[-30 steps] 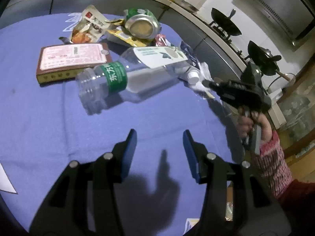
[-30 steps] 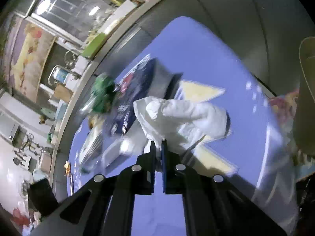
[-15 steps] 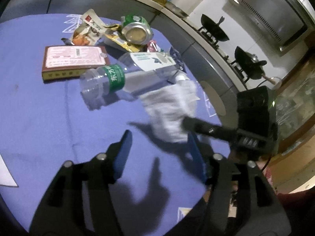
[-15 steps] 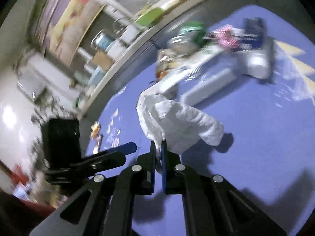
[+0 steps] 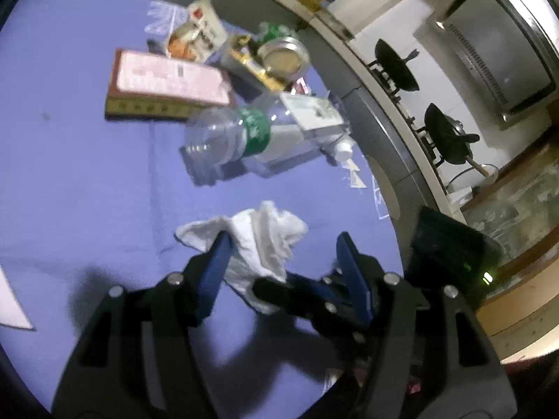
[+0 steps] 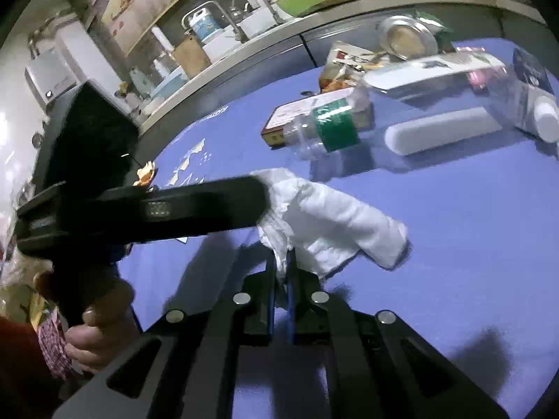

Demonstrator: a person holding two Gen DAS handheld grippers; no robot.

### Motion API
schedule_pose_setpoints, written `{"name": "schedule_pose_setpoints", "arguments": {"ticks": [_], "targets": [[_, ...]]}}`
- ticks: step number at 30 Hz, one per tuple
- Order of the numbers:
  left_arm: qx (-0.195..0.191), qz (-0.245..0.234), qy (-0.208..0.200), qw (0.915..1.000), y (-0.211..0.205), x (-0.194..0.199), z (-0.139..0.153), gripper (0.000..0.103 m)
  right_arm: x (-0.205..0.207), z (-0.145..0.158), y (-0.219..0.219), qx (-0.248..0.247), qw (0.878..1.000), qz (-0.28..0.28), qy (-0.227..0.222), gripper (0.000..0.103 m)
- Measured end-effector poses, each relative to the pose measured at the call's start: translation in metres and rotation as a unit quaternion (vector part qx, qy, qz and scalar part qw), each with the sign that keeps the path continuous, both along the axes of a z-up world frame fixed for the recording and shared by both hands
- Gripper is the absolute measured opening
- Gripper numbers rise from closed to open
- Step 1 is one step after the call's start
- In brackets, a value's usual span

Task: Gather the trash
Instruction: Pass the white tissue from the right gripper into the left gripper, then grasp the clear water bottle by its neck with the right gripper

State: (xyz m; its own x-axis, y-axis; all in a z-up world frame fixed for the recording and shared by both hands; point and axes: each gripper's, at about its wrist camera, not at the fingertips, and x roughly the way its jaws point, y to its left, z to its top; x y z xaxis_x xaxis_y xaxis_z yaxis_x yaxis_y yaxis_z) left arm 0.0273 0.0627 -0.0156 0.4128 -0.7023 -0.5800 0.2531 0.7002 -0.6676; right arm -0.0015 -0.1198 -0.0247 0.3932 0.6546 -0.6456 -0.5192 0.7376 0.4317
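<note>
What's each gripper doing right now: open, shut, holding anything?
Left gripper: jaws closing around the crumpled white tissue, no firm grip on it yet.
Right gripper: shut on the same tissue.

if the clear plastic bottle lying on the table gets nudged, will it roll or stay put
The bottle lies on its side and is round, so it would probably roll. It looks empty, so likely light and easy to shift. The box and wrappers close behind it may stop it on that side.

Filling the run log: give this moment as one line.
right gripper: shut on tissue | left gripper: closing around tissue | bottle: on table
</note>
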Motion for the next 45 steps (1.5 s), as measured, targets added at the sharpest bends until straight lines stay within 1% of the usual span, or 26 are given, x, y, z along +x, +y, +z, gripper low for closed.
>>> {"name": "schedule_pose_setpoints", "arguments": {"ticks": [1, 2, 3, 5, 8, 10, 11, 13, 14, 15, 16, 18, 21, 26, 28, 29, 31, 32, 33, 35, 36, 37, 38, 41, 43, 45], "targets": [[0.0, 0.0, 0.008, 1.0, -0.002, 0.003, -0.006, 0.039, 0.0, 0.0, 0.003, -0.007, 1.0, 0.002, -0.006, 0.002], [0.008, 0.001, 0.012, 0.9999, -0.003, 0.005, -0.01, 0.018, 0.0, -0.001, 0.005, -0.014, 1.0, 0.004, -0.011, 0.003], [0.015, 0.004, 0.018, 0.9997, -0.002, 0.007, -0.015, 0.012, -0.002, -0.002, 0.005, -0.021, 1.0, 0.006, -0.013, 0.003], [0.009, 0.017, 0.028, 0.9994, 0.007, 0.009, -0.022, 0.009, -0.001, -0.005, 0.007, -0.021, 1.0, 0.01, -0.004, 0.004], [0.001, 0.041, 0.022, 0.9989, 0.025, 0.006, -0.02, 0.009, 0.004, -0.007, -0.007, 0.019, 0.999, 0.005, 0.029, 0.004], [0.002, 0.061, 0.016, 0.998, 0.039, 0.004, -0.017, 0.009, 0.006, -0.005, -0.017, 0.046, 0.998, -0.009, 0.036, 0.005], [0.002, 0.068, 0.016, 0.9975, 0.045, 0.003, -0.017, 0.009, 0.01, -0.003, -0.025, 0.068, 0.996, -0.021, 0.046, 0.007], [0.004, 0.084, 0.017, 0.9963, 0.055, 0.003, -0.016, 0.009, 0.018, -0.005, -0.032, 0.093, 0.992, -0.041, 0.076, 0.031], [0.01, 0.094, 0.016, 0.9954, 0.06, 0.002, -0.016, 0.009, 0.022, -0.009, -0.035, 0.102, 0.989, -0.052, 0.095, 0.059], [0.016, 0.099, 0.016, 0.9948, 0.063, 0.001, -0.016, 0.009, 0.025, -0.014, -0.038, 0.119, 0.985, -0.062, 0.108, 0.066], [0.021, 0.103, 0.016, 0.9943, 0.066, 0.001, -0.017, 0.009, 0.024, -0.011, -0.039, 0.129, 0.985, -0.066, 0.095, 0.069], [0.03, 0.106, 0.016, 0.9937, 0.07, 0.0, -0.019, 0.009, 0.021, -0.008, -0.028, 0.102, 0.99, -0.056, 0.081, 0.079], [0.039, 0.106, 0.017, 0.9934, 0.072, -0.002, -0.023, 0.009, 0.016, -0.005, -0.017, 0.096, 0.992, -0.064, 0.06, 0.087], [0.028, 0.108, 0.02, 0.9936, 0.079, -0.002, -0.028, 0.009, 0.011, -0.004, -0.01, 0.087, 0.993, -0.059, 0.052, 0.087], [0.02, 0.107, 0.022, 0.9938, 0.083, -0.001, -0.03, 0.009, 0.02, 0.002, -0.006, 0.049, 0.995, -0.058, 0.064, 0.065], [0.018, 0.109, 0.022, 0.9937, 0.085, -0.002, -0.03, 0.009, 0.022, 0.012, -0.003, 0.019, 0.998, -0.048, 0.039, 0.056], [0.018, 0.109, 0.02, 0.9936, 0.087, -0.003, -0.03, 0.009, 0.02, 0.035, 0.006, -0.054, 0.998, -0.024, -0.039, 0.055], [0.015, 0.111, 0.019, 0.9936, 0.089, -0.003, -0.031, 0.009, 0.018, 0.046, 0.016, -0.103, 0.991, -0.007, -0.086, 0.055], [0.013, 0.112, 0.02, 0.9934, 0.091, -0.003, -0.031, 0.009, 0.014, 0.057, 0.03, -0.171, 0.974, 0.013, -0.15, 0.055], [0.006, 0.117, 0.021, 0.9929, 0.097, -0.004, -0.031, 0.009, 0.009, 0.064, 0.055, -0.281, 0.926, 0.047, -0.249, 0.055], [0.004, 0.12, 0.02, 0.9926, 0.099, -0.004, -0.031, 0.009, 0.008, 0.061, 0.069, -0.336, 0.893, 0.07, -0.293, 0.055], [0.003, 0.124, 0.018, 0.9921, 0.103, -0.006, -0.03, 0.009, 0.009, 0.055, 0.078, -0.374, 0.866, 0.091, -0.319, 0.055], [0.001, 0.126, 0.017, 0.9918, 0.105, -0.007, -0.03, 0.009, 0.01, 0.048, 0.09, -0.409, 0.838, 0.118, -0.34, 0.055], [0.002, 0.134, 0.013, 0.991, 0.113, -0.011, -0.027, 0.009, 0.011, 0.026, 0.109, -0.469, 0.781, 0.167, -0.376, 0.055], [0.001, 0.138, 0.013, 0.9903, 0.118, -0.013, -0.026, 0.009, 0.019, 0.012, 0.121, -0.498, 0.758, 0.189, -0.377, 0.055], [-0.001, 0.143, 0.015, 0.9897, 0.122, -0.015, -0.027, 0.009, 0.023, -0.005, 0.125, -0.517, 0.743, 0.201, -0.374, 0.055]]}}
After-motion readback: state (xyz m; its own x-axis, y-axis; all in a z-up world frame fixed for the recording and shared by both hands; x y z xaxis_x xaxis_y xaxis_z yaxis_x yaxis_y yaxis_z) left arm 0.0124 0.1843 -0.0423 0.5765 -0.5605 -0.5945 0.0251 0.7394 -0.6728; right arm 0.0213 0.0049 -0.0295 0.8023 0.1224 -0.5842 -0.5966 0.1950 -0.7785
